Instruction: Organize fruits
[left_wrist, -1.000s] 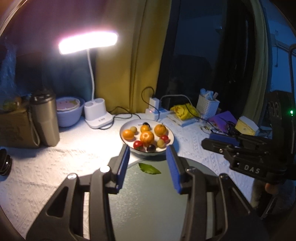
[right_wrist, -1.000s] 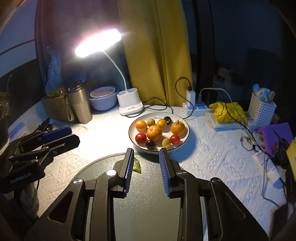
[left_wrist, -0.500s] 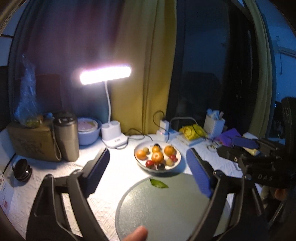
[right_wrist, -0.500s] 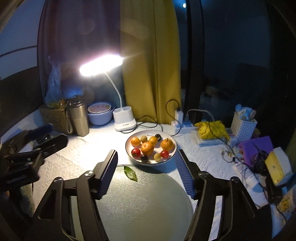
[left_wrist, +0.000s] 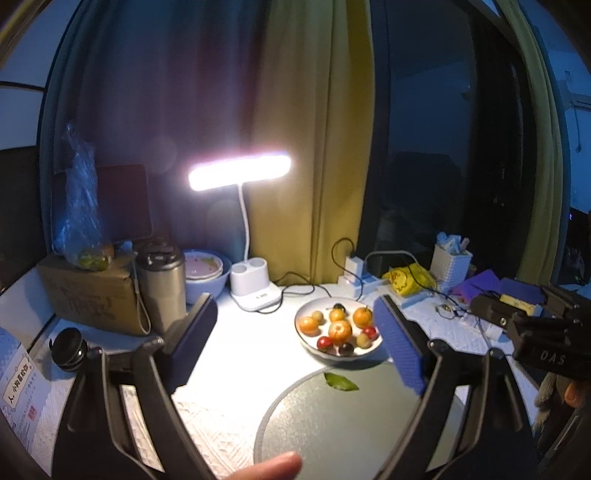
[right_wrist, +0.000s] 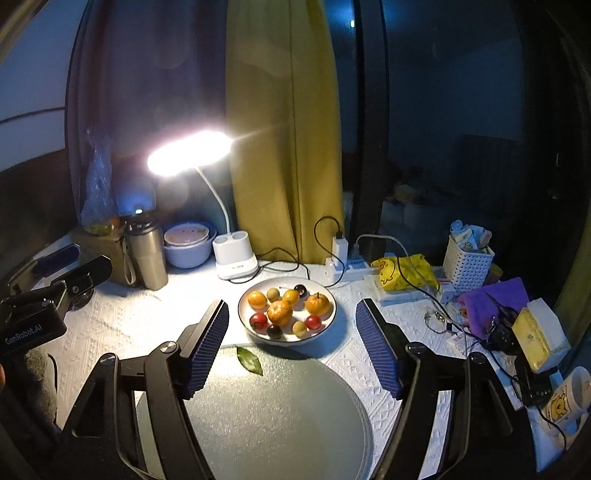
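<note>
Spread across a white textured tablecloth, lit hard by a desk lamp at the back. Nearest the cameras, a round grey glass tray, bare except for one green leaf near its far edge, probably there as the surface for sorting onto. Just beyond it and touching or overlapping its rim, a white plate carrying all the fruit in view: a wrinkled mandarin in the middle, smoother oranges around it, red cherry tomatoes, dark plums and pale small fruits, mixed rather than grouped by kind. Held back and raised on either side, left gripper spread wide and holding nothing, right gripper likewise wide and holding nothing, both framing the plate as if lining up on it. Fits equally a heap awaiting sorting or a collection already gathered onto one dish. At the bottom of the left view, a fingertip poking in.
</note>
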